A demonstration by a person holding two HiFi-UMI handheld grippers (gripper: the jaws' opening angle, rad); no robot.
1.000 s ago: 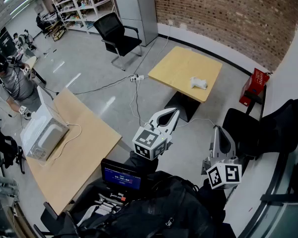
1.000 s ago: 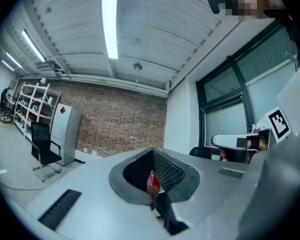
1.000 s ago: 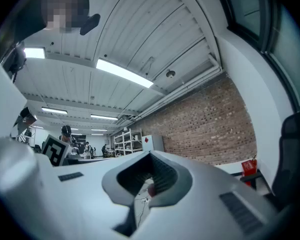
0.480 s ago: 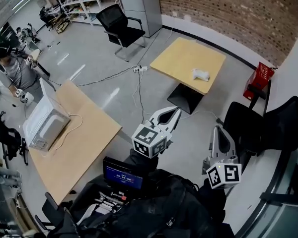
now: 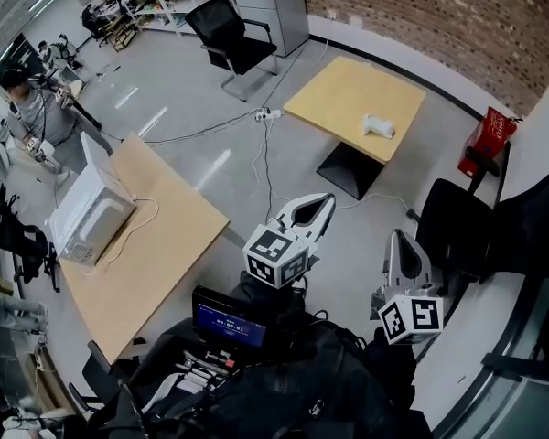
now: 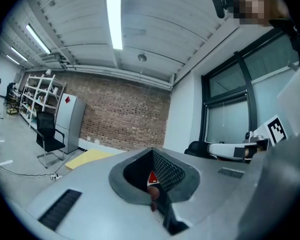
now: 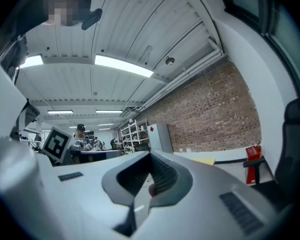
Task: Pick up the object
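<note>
Hanging side by side low in the head view, both grippers are shut and carry nothing. The left gripper (image 5: 326, 199) has its jaws together at the tips. Its own view shows only the dark ribbed hollow behind the tips, with the room seen through it and no thing caught inside. The right gripper (image 5: 395, 237) also has its jaws closed tip to tip, and its own view shows the same empty hollow. Each points out over the grey floor (image 5: 210, 117), touching nothing.

The object (image 5: 376, 126), small, white and lumpy, lies on the small square bench (image 5: 334, 99), toward the side nearest the red box (image 5: 488, 140) by the brick wall (image 5: 439, 16). It is well apart from both grippers, with open floor and the bench's dark foot between them.

A long bench (image 5: 165, 245) to the left carries a white microwave (image 5: 90, 219). A black chair (image 5: 233, 35) stands beyond the small bench, and a small lit screen (image 5: 229, 318) sits just below the left gripper's marker cube
</note>
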